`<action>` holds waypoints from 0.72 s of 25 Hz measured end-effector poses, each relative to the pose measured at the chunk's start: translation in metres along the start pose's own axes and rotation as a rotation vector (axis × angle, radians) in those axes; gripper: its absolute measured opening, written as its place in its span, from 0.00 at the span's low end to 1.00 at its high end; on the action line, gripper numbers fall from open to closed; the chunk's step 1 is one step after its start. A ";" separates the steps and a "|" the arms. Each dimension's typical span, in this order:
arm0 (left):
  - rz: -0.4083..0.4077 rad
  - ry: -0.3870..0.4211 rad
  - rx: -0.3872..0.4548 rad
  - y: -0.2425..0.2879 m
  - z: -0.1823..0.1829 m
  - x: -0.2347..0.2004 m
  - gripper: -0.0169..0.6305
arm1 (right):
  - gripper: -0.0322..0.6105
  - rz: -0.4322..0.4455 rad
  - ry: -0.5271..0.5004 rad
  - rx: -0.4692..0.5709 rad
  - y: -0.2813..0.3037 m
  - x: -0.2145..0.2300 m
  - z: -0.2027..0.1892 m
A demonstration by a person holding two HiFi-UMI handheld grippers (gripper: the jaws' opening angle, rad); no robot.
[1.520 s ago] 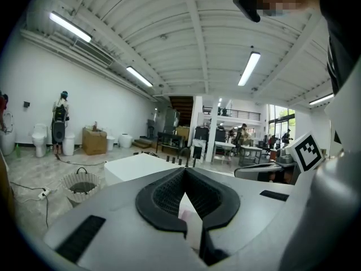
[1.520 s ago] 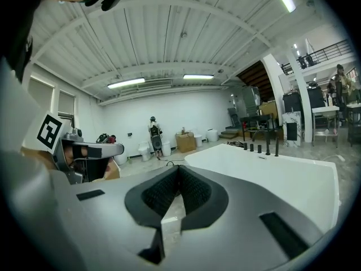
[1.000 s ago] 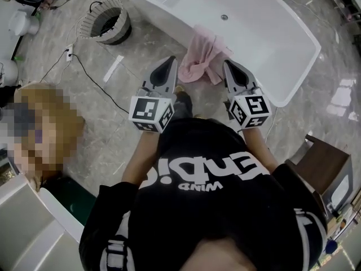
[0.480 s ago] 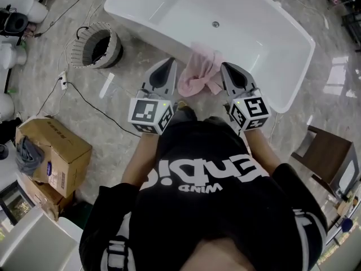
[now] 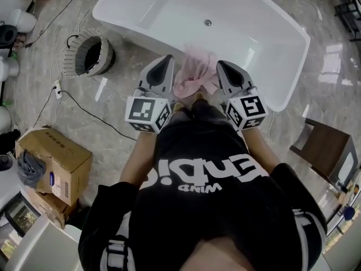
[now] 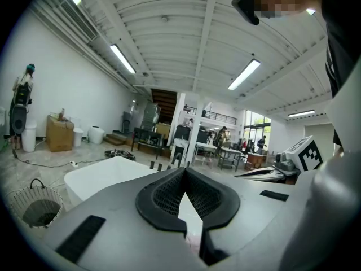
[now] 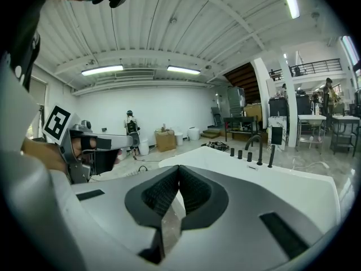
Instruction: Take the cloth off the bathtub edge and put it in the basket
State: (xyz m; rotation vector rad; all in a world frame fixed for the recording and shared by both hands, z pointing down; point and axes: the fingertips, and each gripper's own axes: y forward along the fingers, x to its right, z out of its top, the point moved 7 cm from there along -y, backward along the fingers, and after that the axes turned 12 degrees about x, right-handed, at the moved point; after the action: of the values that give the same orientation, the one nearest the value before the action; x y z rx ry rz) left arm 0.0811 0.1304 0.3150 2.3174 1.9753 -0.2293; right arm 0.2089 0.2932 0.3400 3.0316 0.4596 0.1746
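Observation:
A pink cloth (image 5: 194,75) hangs crumpled over the near edge of the white bathtub (image 5: 141,16). My left gripper (image 5: 167,58) is just left of the cloth and my right gripper (image 5: 219,64) just right of it, both pointing at the tub edge. Neither touches the cloth. Both are shut with nothing between the jaws, as the left gripper (image 6: 184,169) and right gripper (image 7: 179,167) show in their own views. The round slatted basket (image 5: 90,55) stands on the floor left of the tub, and appears as the basket (image 6: 36,208) low at the left in the left gripper view.
Cables (image 5: 73,97) and a power strip lie on the marble floor near the basket. A cardboard box (image 5: 53,162) stands at the left and a wooden stool (image 5: 324,154) at the right. Black taps (image 7: 258,151) line the tub's far rim. People stand far off in the hall.
Both grippers have moved forward to the tub edge, either side of the cloth. The blurred person at the left has left the view, and the tub and basket now show more fully.

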 end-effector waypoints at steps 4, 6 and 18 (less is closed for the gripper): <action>0.005 -0.007 -0.007 0.015 -0.003 0.000 0.05 | 0.07 0.015 -0.003 -0.007 0.009 0.011 0.001; 0.000 -0.003 -0.009 0.024 -0.004 -0.001 0.05 | 0.07 0.022 -0.005 -0.009 0.016 0.018 0.002; 0.001 -0.041 -0.062 0.062 -0.046 -0.026 0.05 | 0.07 0.067 -0.005 -0.063 0.060 0.042 -0.033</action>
State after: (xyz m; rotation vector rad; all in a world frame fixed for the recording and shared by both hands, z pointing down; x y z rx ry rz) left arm 0.1413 0.1026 0.3630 2.2579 1.9337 -0.2110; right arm 0.2620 0.2501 0.3818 2.9863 0.3462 0.1821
